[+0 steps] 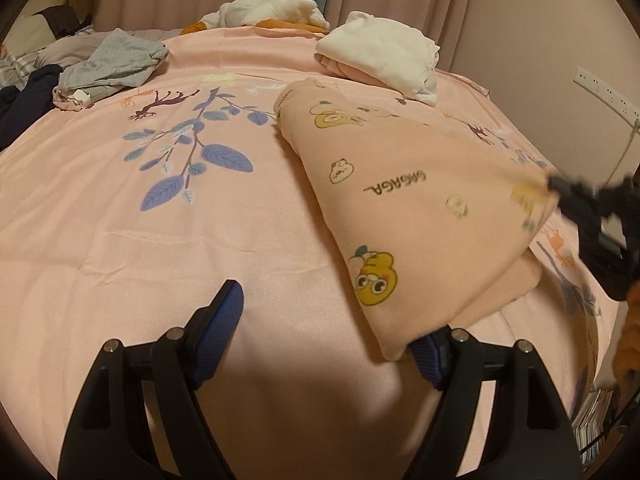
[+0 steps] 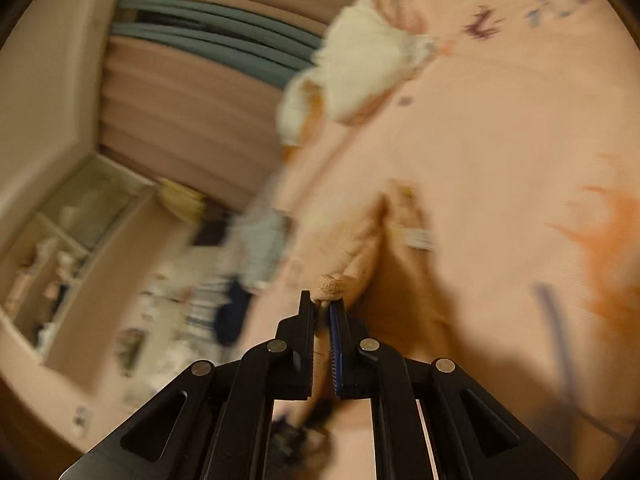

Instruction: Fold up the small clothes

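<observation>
The pink cloth [image 1: 404, 216] lies half folded near the bed's [image 1: 120, 220] right edge. One corner is pinched in the closed right gripper [image 2: 323, 308] so it can be lifted over. The left gripper [image 1: 328, 320] is held open by the near corner, gripping nothing.

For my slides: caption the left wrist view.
Open left tool waits on the bedsheet while the right tool lifts the pink garment by its corner.

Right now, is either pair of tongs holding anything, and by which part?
The right tongs pinch the pink cartoon-print garment by an edge at its right corner, lifting it off the bed. The left tongs are open and hold nothing.
</observation>
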